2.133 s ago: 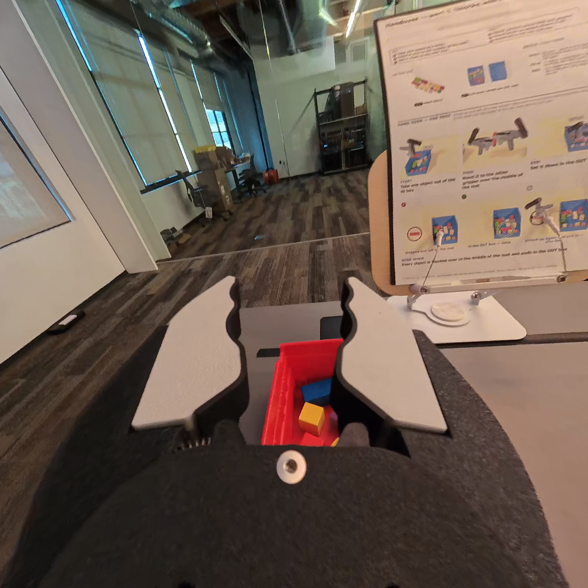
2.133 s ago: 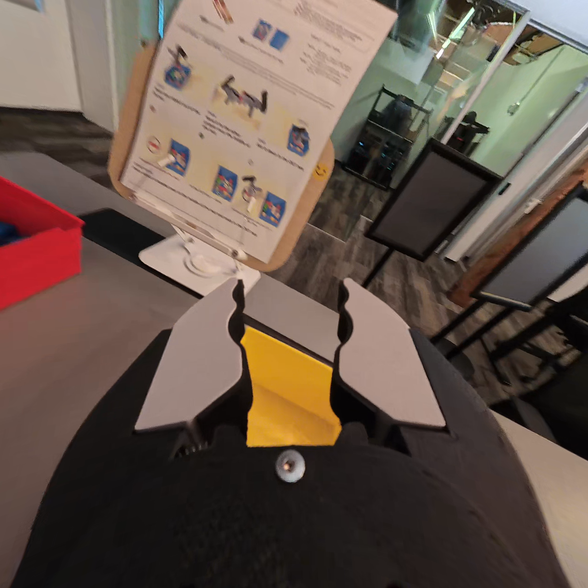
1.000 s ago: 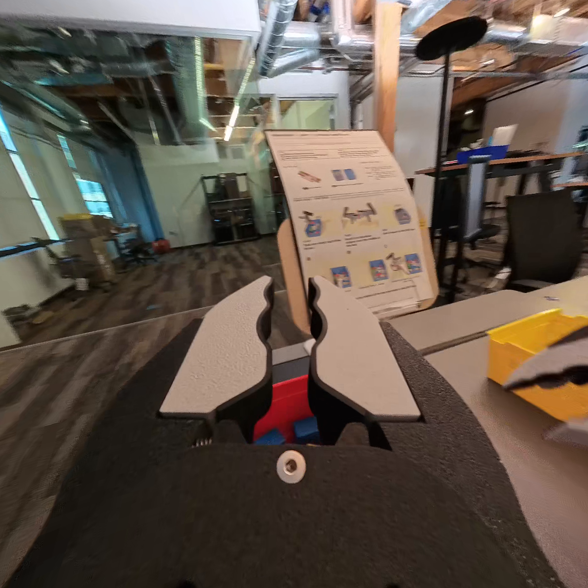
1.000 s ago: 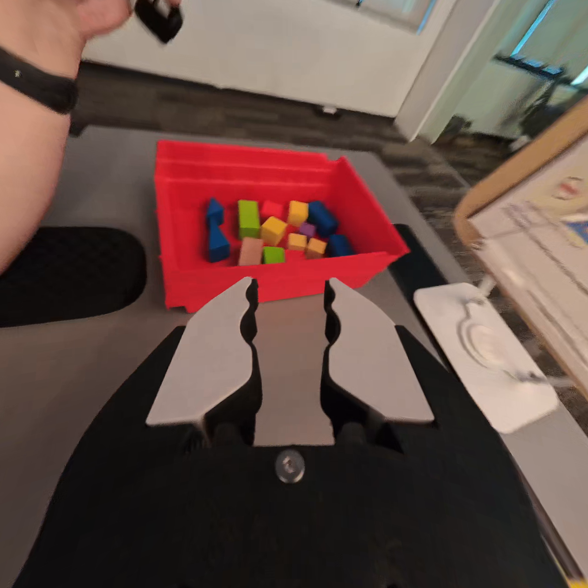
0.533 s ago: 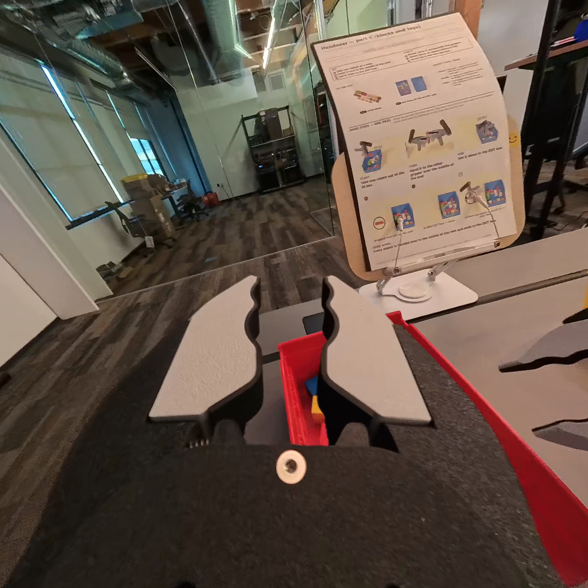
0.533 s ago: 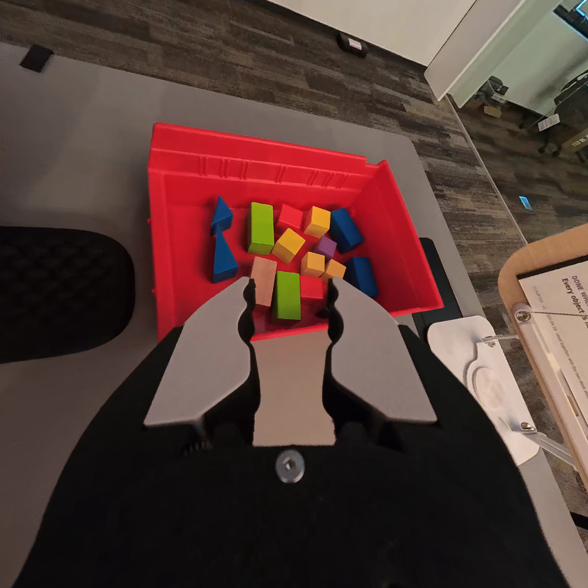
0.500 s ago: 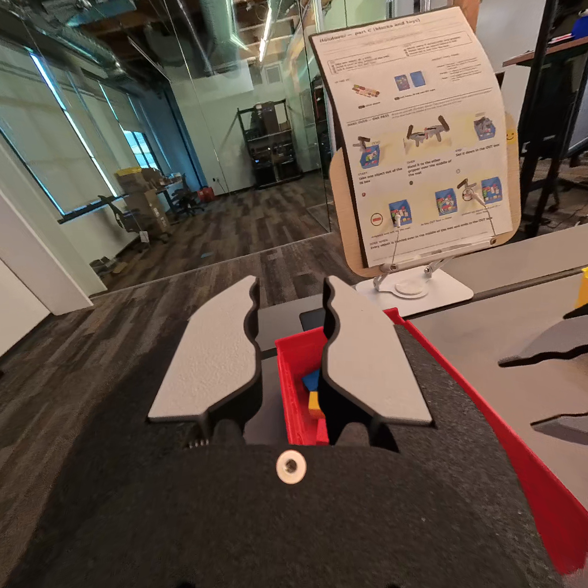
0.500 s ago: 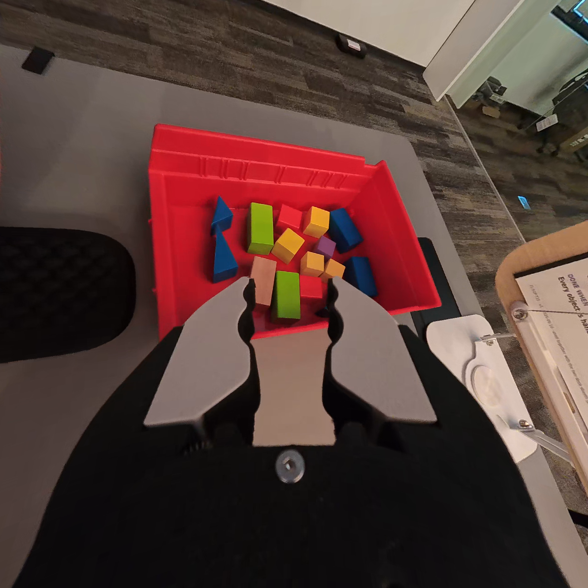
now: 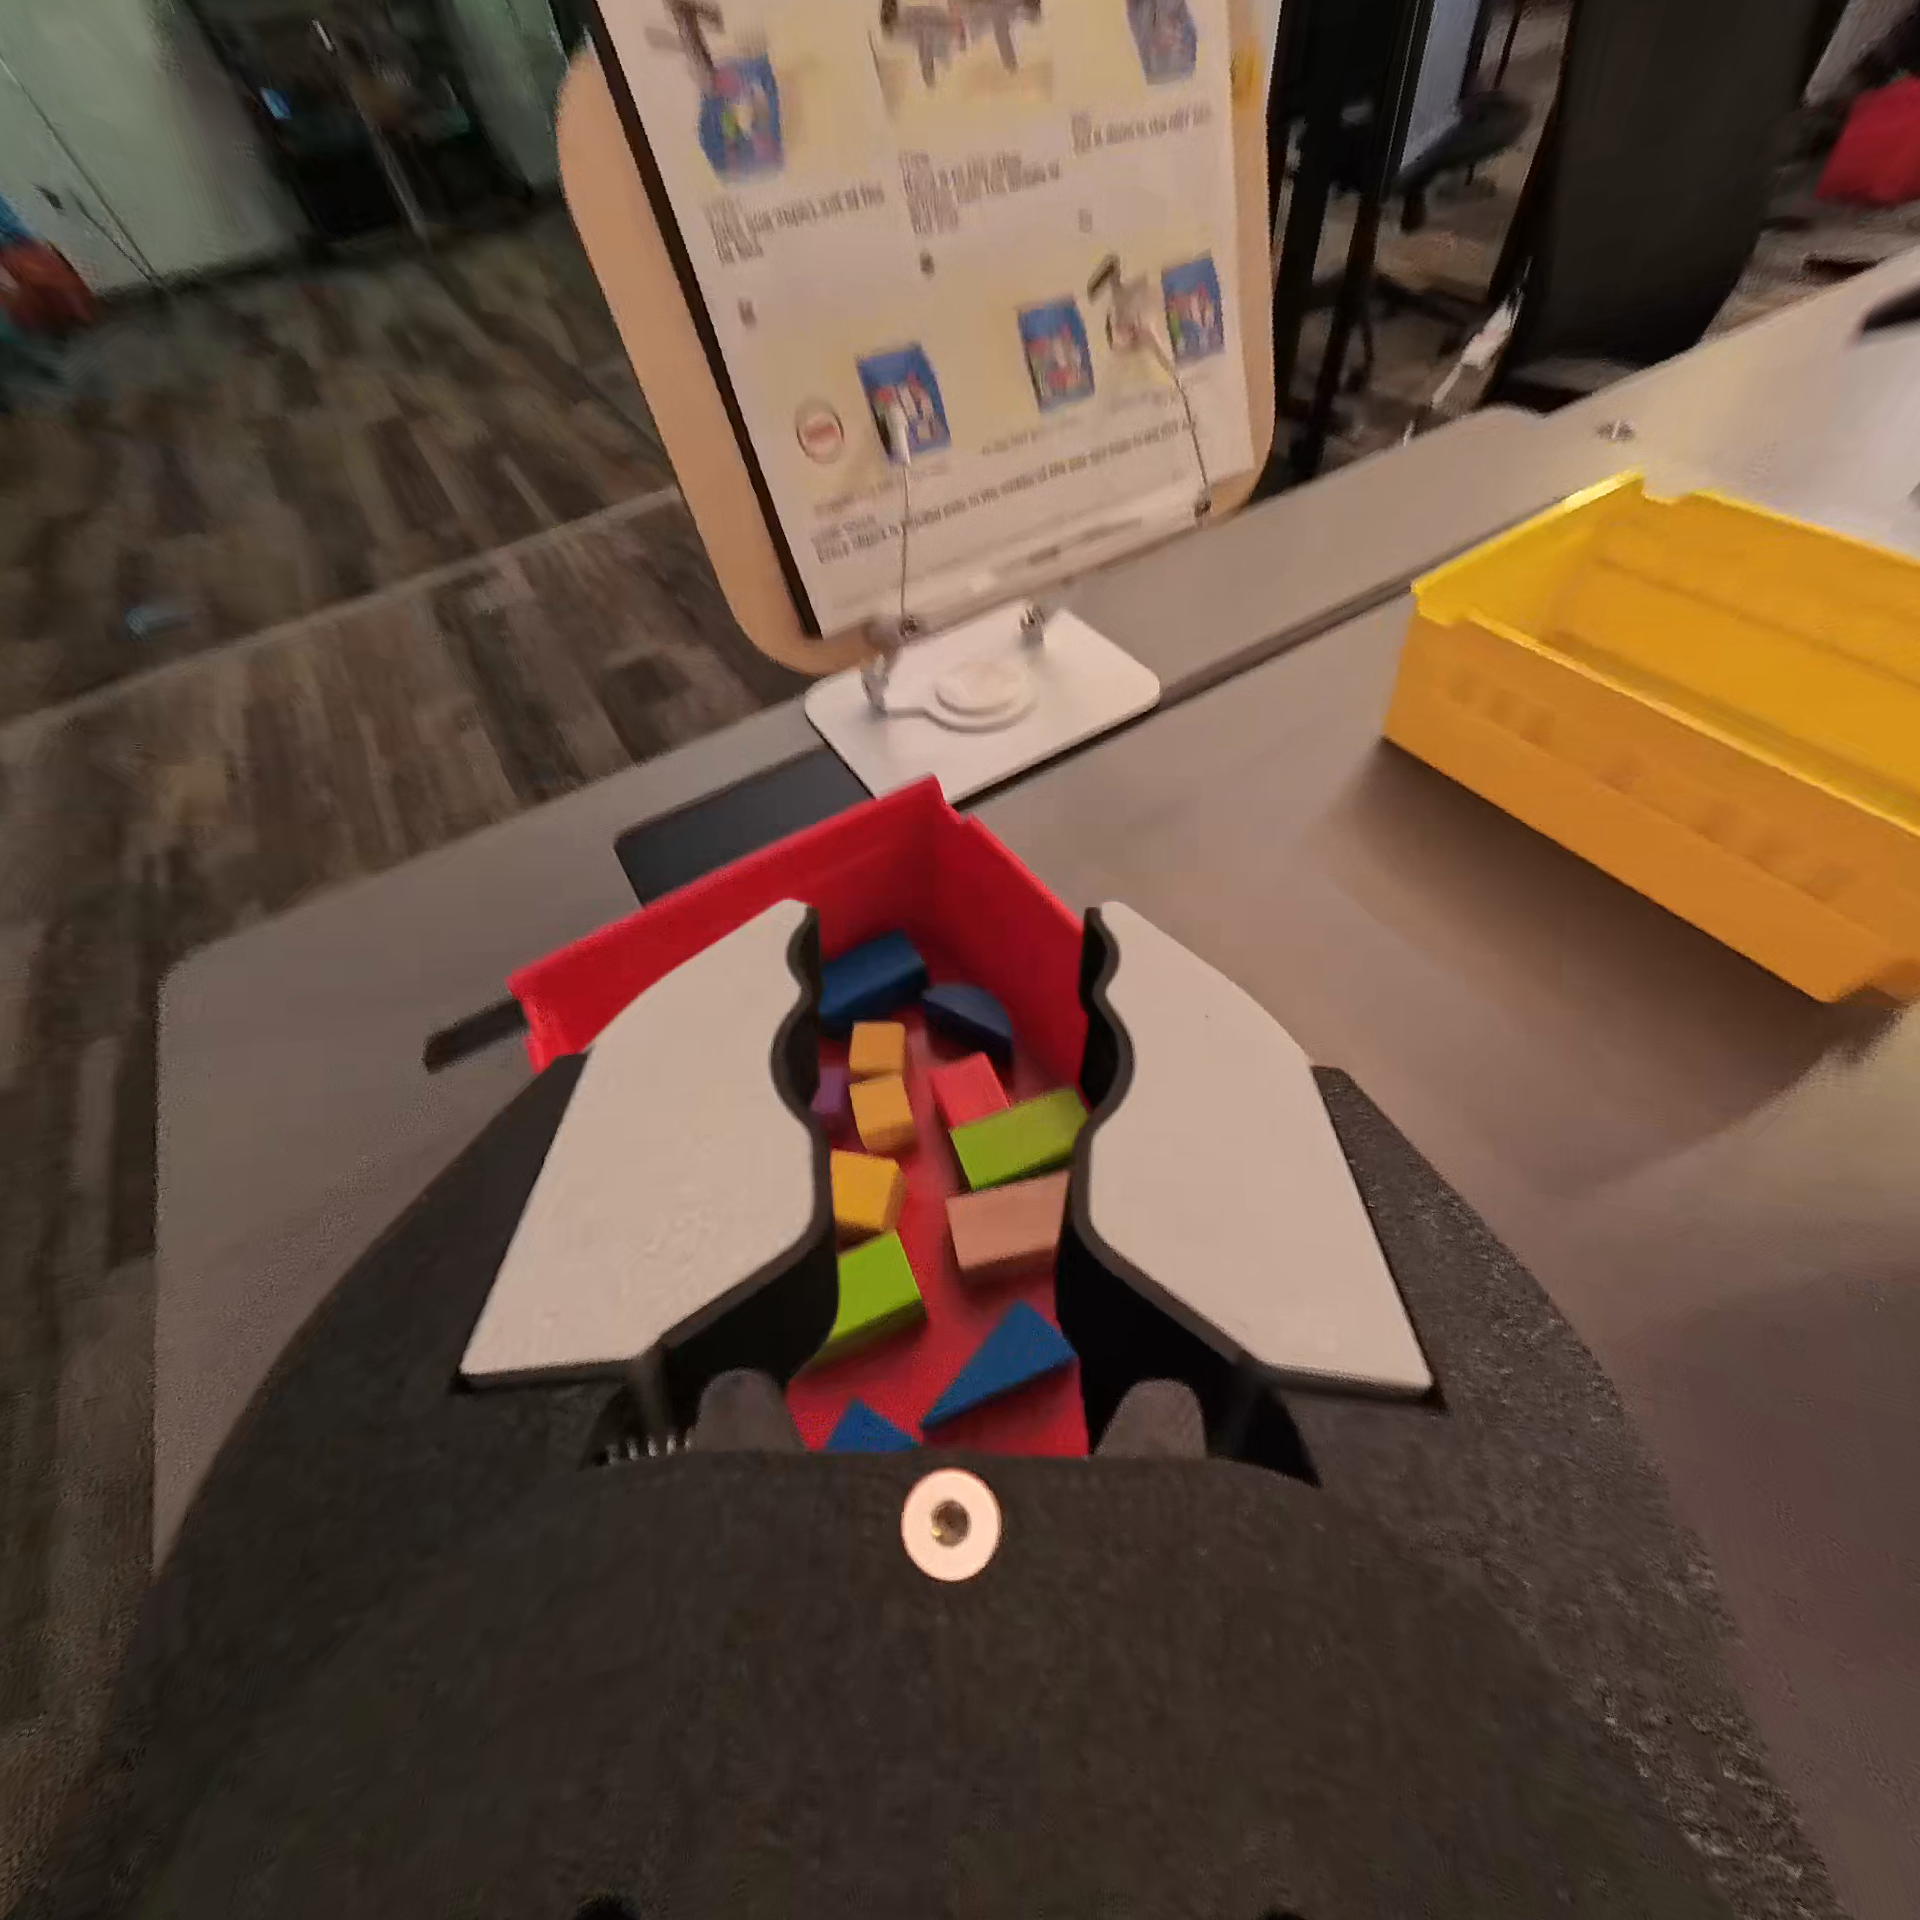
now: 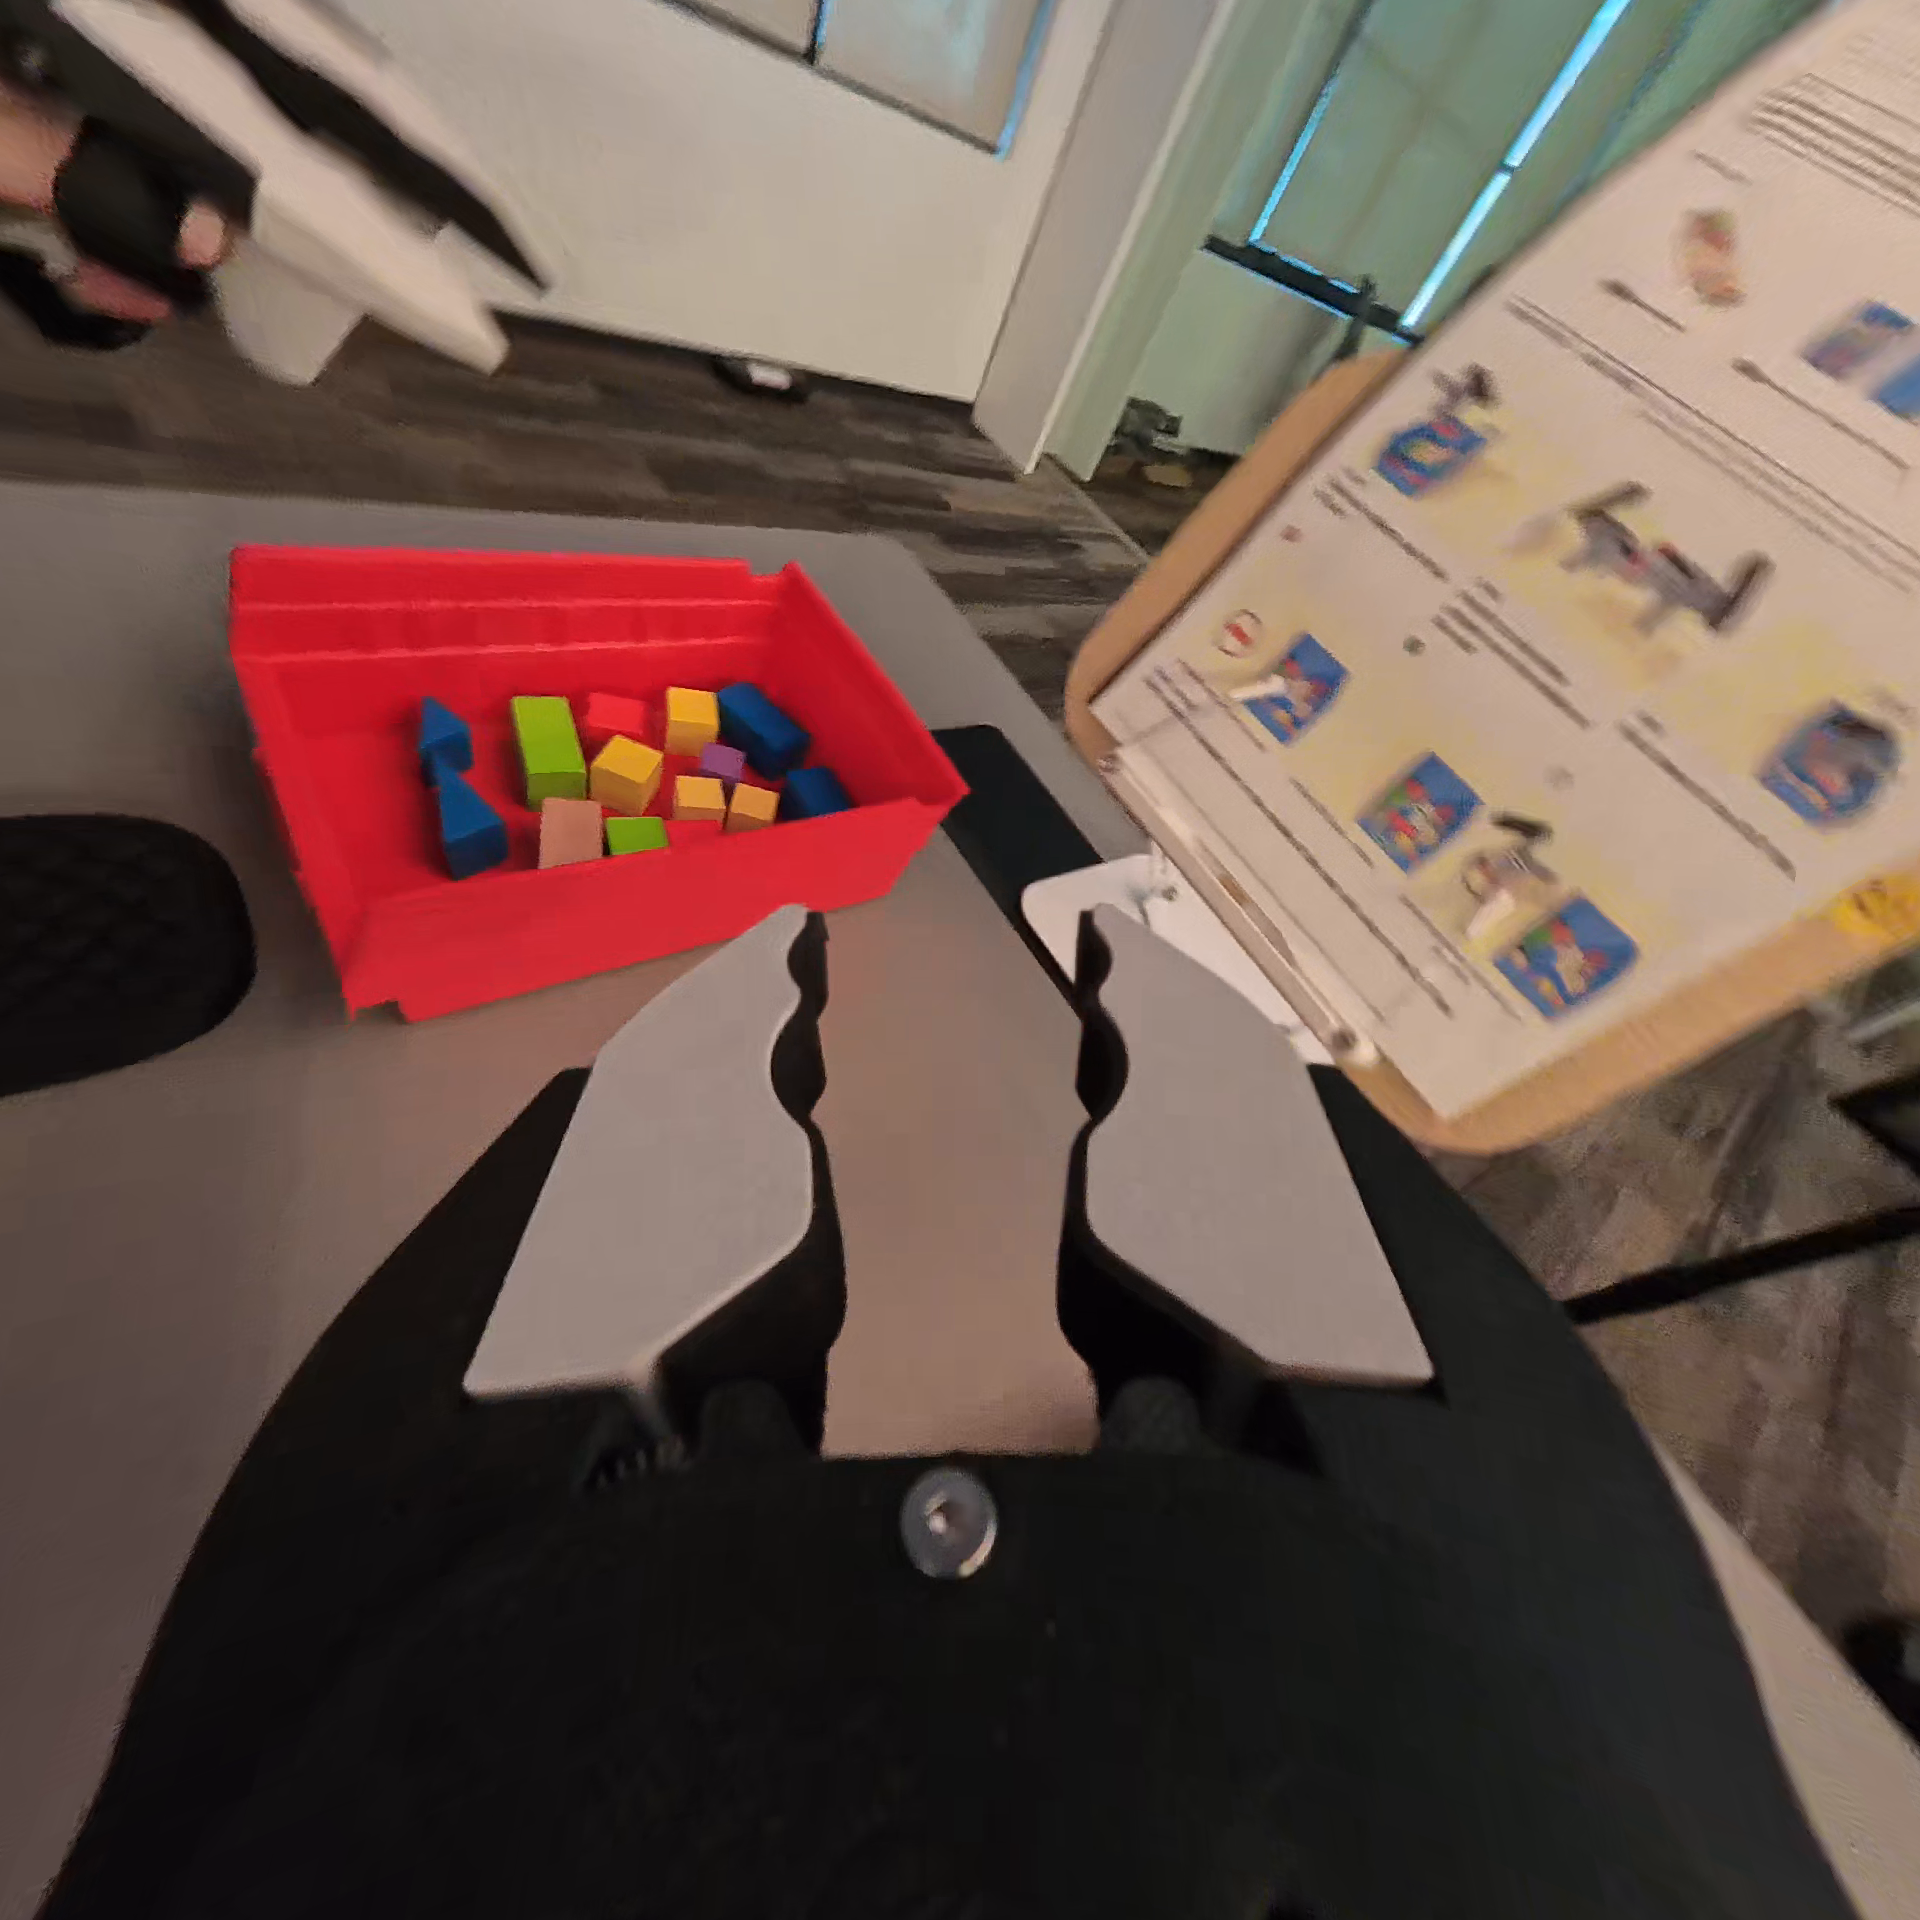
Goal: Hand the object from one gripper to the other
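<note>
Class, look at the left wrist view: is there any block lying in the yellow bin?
No, the part of the yellow bin that shows holds nothing, while the coloured blocks all lie in the red bin.

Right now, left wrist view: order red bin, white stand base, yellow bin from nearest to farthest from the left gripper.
1. Red bin: directly under the open left gripper, blocks showing between its fingers.
2. White stand base: straight ahead, just past the red bin's far wall.
3. Yellow bin: far right on the table. Its near corner may rival the base, so ranks 2 and 3 are uncertain.
</note>
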Demonstrator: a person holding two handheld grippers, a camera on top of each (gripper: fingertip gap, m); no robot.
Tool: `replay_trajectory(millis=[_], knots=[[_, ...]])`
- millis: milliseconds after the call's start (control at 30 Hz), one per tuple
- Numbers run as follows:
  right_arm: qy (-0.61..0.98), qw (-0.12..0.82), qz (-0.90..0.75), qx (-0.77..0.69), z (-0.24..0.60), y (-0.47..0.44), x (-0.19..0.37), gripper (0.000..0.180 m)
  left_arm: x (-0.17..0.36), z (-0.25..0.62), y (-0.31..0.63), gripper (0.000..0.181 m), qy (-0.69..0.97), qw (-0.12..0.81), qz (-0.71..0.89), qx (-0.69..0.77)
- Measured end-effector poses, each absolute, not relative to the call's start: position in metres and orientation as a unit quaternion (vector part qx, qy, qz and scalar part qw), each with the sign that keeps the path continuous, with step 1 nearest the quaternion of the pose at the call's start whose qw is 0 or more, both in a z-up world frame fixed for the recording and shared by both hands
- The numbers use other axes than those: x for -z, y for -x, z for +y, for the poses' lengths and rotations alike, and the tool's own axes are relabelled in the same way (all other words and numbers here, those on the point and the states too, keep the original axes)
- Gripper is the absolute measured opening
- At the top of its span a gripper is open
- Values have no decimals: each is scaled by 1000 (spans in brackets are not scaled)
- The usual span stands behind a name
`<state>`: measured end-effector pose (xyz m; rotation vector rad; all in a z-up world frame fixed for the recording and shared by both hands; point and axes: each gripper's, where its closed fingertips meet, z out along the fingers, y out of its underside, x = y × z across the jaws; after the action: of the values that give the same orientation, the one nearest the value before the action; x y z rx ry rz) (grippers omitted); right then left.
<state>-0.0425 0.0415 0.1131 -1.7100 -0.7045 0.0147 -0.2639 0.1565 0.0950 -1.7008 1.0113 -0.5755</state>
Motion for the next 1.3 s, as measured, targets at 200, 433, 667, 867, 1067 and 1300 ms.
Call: replay_trajectory(millis=[200, 433, 667, 867, 1067, 1300], knots=[[732, 650, -191, -66, 23, -41, -134, 47, -19, 148, 252, 55, 770, 401, 460, 184], [732, 656, -174, -58, 12, -72, -134, 48, 75, 161, 258, 83, 841, 276, 453, 106], [733, 652, -187, -54, 9, -69, -136, 49, 120, 155, 244, 86, 885, 146, 432, 92], [737, 648, -187, -52, 8, -72, -133, 49, 139, 167, 249, 79, 883, 144, 447, 20], [743, 637, -197, -50, 13, -70, -127, 49, 145, 159, 254, 69, 882, 98, 460, 20], [665, 677, -305, -74, 33, -12, -123, 49, 68, 154, 250, 68, 872, 166, 442, 130]])
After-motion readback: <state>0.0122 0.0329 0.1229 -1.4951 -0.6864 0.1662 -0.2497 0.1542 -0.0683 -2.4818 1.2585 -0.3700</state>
